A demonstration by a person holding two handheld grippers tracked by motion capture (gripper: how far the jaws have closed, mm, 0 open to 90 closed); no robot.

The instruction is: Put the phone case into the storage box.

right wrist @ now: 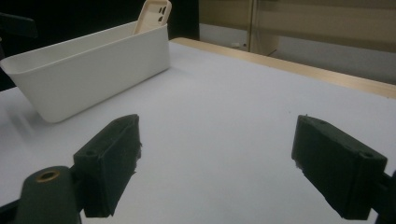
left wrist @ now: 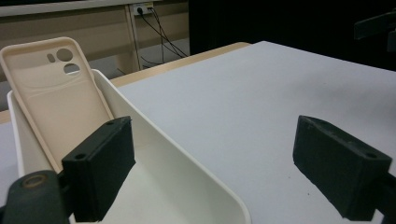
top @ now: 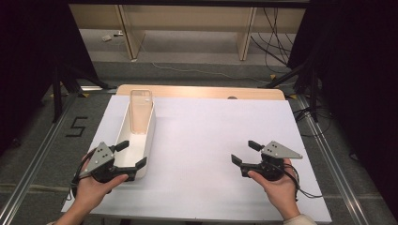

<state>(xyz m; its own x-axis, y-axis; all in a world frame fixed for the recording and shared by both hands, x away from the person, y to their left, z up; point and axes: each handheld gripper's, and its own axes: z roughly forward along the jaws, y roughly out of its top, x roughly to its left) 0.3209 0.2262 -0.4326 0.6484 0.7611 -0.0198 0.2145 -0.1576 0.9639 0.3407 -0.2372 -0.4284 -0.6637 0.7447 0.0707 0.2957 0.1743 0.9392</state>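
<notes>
Left gripper (top: 130, 156) jaws wide, straddling the near-end wall of the white bin (top: 149, 136), phone case (top: 141, 110) leaning at far end; right gripper (top: 243, 153) wide, empty; should square jaws on wall before closing.

One readable mark from my seat: a "5" on the floor

I read a single black digit 5 (top: 76, 126), laid out in angular tape-like strokes on the grey floor (top: 42, 154) left of the table, just beside the metal rail; in the high view it sits slightly slanted. I make out no lettering, brand or label on anything else in the high view or in either gripper view
</notes>
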